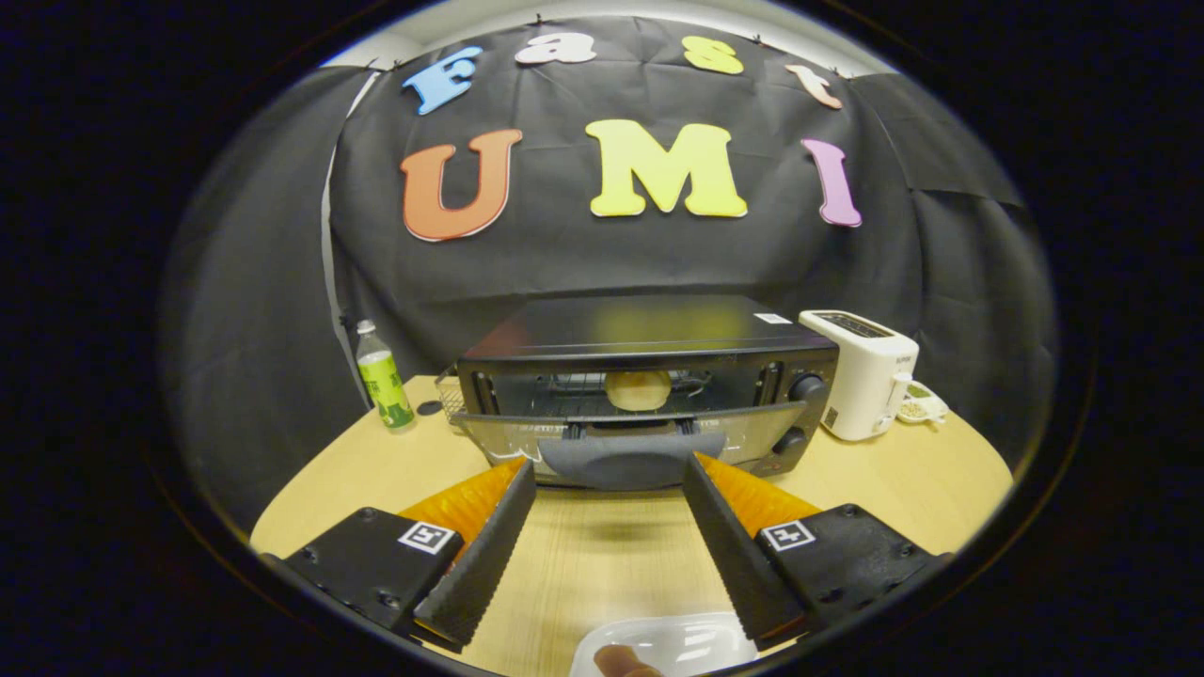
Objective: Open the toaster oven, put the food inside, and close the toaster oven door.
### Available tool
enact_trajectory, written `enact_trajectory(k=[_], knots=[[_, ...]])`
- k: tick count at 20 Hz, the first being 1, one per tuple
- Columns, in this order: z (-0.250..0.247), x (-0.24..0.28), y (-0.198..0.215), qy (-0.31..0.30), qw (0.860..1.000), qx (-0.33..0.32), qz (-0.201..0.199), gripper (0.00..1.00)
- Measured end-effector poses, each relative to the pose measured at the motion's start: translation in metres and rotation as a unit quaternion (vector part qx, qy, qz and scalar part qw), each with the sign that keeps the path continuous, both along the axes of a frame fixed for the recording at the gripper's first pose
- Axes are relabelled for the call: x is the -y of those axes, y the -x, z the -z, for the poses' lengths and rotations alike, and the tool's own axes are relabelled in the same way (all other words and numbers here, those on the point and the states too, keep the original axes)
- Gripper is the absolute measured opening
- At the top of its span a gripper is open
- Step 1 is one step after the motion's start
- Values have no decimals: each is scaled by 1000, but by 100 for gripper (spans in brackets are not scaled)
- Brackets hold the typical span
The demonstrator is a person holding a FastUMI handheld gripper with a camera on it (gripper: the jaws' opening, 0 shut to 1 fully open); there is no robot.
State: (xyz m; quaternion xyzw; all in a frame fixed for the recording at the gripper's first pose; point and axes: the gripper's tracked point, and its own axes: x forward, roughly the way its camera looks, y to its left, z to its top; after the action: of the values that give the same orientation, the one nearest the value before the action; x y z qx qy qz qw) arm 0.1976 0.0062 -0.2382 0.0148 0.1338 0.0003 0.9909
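Note:
A black toaster oven (649, 357) stands on the wooden table (602, 555) just ahead of my fingers. Its glass door (630, 434) hangs partly open, tilted toward me, and the grey handle (632, 459) sits level with my fingertips, in the gap between them. A pale round bun (638, 389) rests on the rack inside the oven. My gripper (609, 470) is open, with nothing pressed between the fingers.
A white toaster (861, 371) stands right of the oven, with a small white item (920, 406) beside it. A green-labelled bottle (384, 378) is at the back left. Below my fingers lies a clear plastic tray (673, 647) holding a brownish piece of food (623, 662).

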Motion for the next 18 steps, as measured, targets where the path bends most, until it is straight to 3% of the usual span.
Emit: enact_trajectory(k=[10,18], knots=[[-53,18,56,5,999,40,6,100],[-127,42,123,-5,993,115,24,100]])
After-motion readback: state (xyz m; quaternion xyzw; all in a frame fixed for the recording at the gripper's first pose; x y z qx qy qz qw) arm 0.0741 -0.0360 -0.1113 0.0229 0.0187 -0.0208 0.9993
